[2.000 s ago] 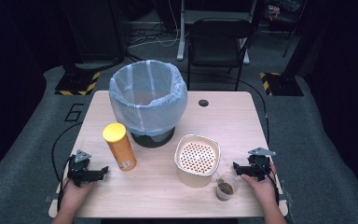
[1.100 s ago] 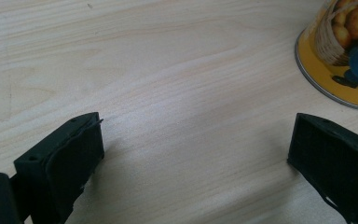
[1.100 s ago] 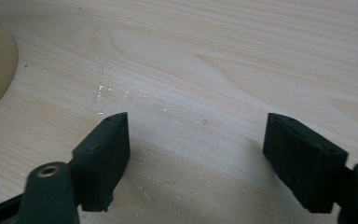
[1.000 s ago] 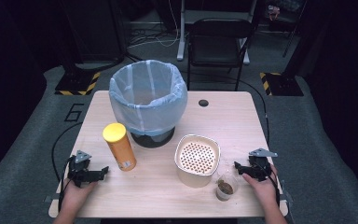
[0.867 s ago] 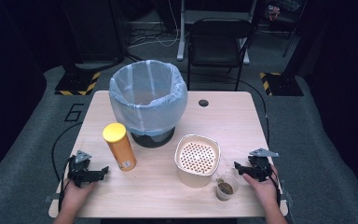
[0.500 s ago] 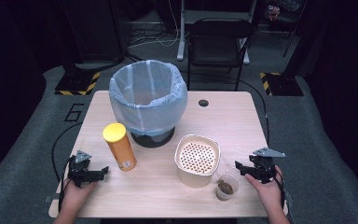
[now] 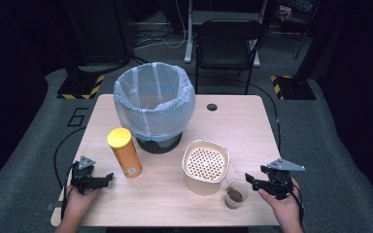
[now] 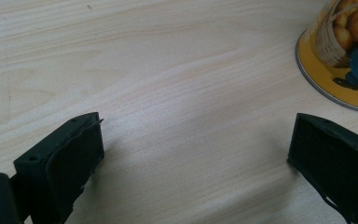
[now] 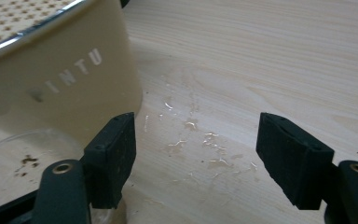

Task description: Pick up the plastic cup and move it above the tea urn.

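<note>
Cup [image 7: 235, 193], one, clear plastic with brown bits inside, sits beside the single cream perforated-lid container [image 7: 205, 166]. Right gripper [image 7: 253, 182] is just beside it, jaws spread, empty; left gripper [image 7: 102, 180] likewise near one yellow can [image 7: 125, 152].

Cream container [image 9: 65, 79]: raised letters "INTU" legible on side wall, start of word cut off. Floor mat [image 7: 77, 116] left of tabletop: large "6". Yellow can [image 8: 342, 51]: basket picture, no readable text.

High view overhead, gripper views tabletop-close
</note>
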### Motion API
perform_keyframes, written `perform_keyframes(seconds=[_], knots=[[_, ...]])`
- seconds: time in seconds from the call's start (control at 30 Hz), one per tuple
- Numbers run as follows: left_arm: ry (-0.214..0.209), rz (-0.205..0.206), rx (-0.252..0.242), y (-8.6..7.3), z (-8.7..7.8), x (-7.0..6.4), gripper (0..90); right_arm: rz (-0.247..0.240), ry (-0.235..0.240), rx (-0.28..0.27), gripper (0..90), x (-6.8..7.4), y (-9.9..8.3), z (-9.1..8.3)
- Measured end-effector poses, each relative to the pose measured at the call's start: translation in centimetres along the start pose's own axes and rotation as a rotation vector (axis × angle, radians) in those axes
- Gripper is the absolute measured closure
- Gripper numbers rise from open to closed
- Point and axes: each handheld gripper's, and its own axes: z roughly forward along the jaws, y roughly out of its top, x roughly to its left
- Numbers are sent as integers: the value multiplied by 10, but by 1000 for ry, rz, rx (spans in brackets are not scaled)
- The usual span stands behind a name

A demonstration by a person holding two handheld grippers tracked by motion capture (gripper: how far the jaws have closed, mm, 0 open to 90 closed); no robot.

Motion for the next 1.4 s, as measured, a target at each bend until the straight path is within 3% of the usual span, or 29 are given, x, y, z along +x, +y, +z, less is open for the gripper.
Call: perform_keyframes(seconds=[0.17,0.5,0.73,0.77,1.0,1.23,1.4], knots=[[0,-1,0,0,0,0,29,-11,11,-8,248,8,2,-9],[0,0,0,0,0,0,29,-54,84,-32,192,36,3,-19],[0,-1,0,0,0,0,30,-90,104,-36,177,50,1,-19],[0,-1,0,0,0,0,29,-112,115,-33,177,54,-1,-16],[-1,0,1,0,0,0,30,-146,108,-2,177,69,-11,-7],[-1,2,1,0,0,0,29,-155,122,13,172,70,-16,1],[-1,4,0,0,0,0,29,-133,125,34,173,69,-23,6]])
